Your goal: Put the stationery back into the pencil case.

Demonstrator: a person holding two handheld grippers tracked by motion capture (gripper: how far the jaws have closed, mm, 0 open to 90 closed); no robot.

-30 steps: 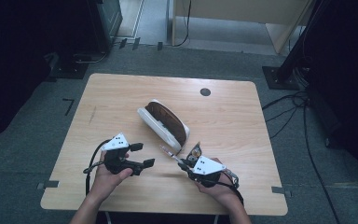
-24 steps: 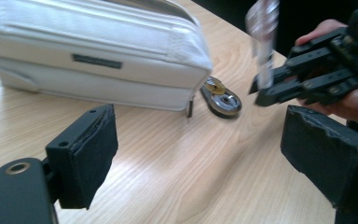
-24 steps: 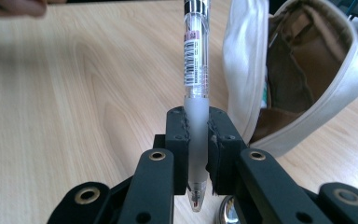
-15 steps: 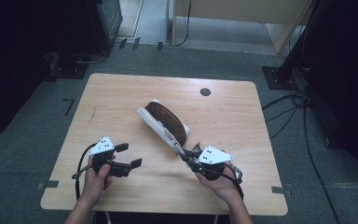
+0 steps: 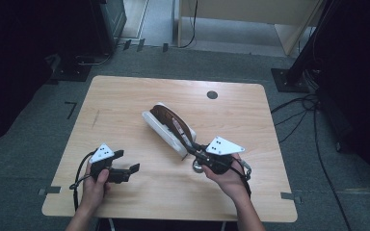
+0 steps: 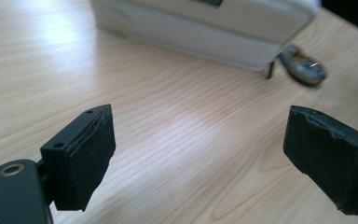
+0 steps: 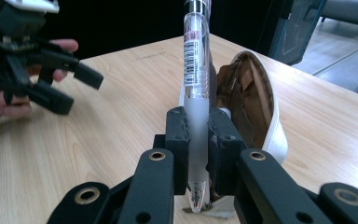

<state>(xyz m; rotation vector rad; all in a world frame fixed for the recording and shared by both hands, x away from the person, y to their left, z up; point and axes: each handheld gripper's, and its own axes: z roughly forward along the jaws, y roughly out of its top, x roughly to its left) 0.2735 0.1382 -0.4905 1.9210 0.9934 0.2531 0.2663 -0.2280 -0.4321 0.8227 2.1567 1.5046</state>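
The right tool (image 7: 198, 135) is clamped on a clear plastic pen with a frosted grip and barcode label (image 7: 196, 70), held beside the white, brown-lined pencil case (image 5: 168, 127) on the wooden surface (image 5: 125, 101). The left tool (image 6: 200, 163) stands released, its jaws having just widened with nothing between them.

Pencil case (image 5: 169, 127) mid-table, bare wood around
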